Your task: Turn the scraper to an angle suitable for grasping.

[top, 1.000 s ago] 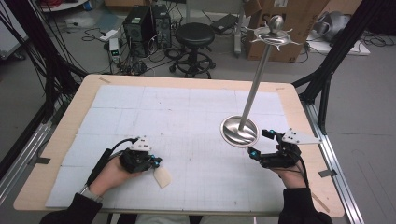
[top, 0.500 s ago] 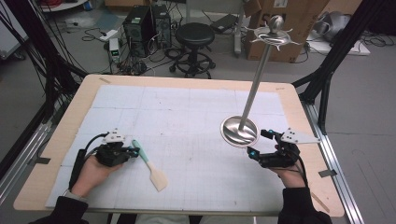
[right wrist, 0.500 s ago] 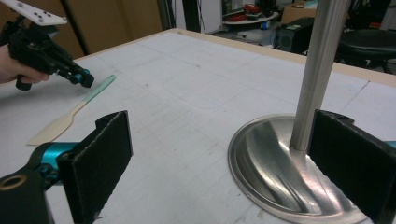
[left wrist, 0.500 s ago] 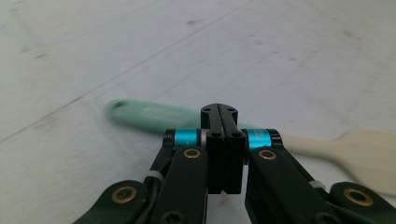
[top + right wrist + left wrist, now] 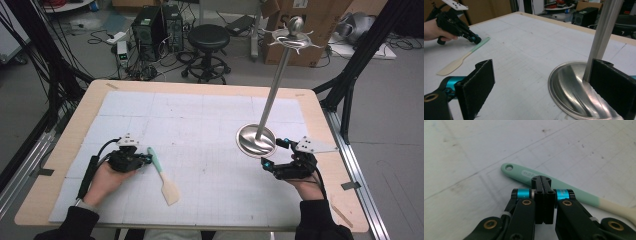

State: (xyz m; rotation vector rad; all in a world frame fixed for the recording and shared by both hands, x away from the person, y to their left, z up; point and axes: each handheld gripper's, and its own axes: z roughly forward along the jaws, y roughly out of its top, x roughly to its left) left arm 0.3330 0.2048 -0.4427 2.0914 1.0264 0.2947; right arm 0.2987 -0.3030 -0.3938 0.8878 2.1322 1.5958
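While the left gripper (image 5: 144, 159) sits at the near left of the table with its jaws pressed together and nothing between them, the mint-green-handled spatula with a cream blade (image 5: 162, 174) lies flat on the white gridded mat (image 5: 200, 125) just beyond its tips. In the left gripper view the closed jaw tips overlap the green handle (image 5: 524, 173), but I cannot tell whether they touch it or hover just above. The spatula's long axis runs diagonally: the handle end with its hanging hole points toward the far left, close by the left gripper, and the cream blade (image 5: 171, 192) trails off toward the near right. That makes the handle the natural place to grasp, and the left hand (image 5: 107, 177) is far the nearer of the two. Since the jaws are together, they would probably have to part and straddle the handle across its width before any lift. The right gripper (image 5: 277, 156) rests well apart at the near right, its jaws spread wide and holding nothing, just beside the round dished base (image 5: 256, 141) of the tall polished-steel stand (image 5: 274, 82), whose pole rises to a hooked crown at the top. From the right gripper view the spatula (image 5: 461, 60) lies far across the mat.
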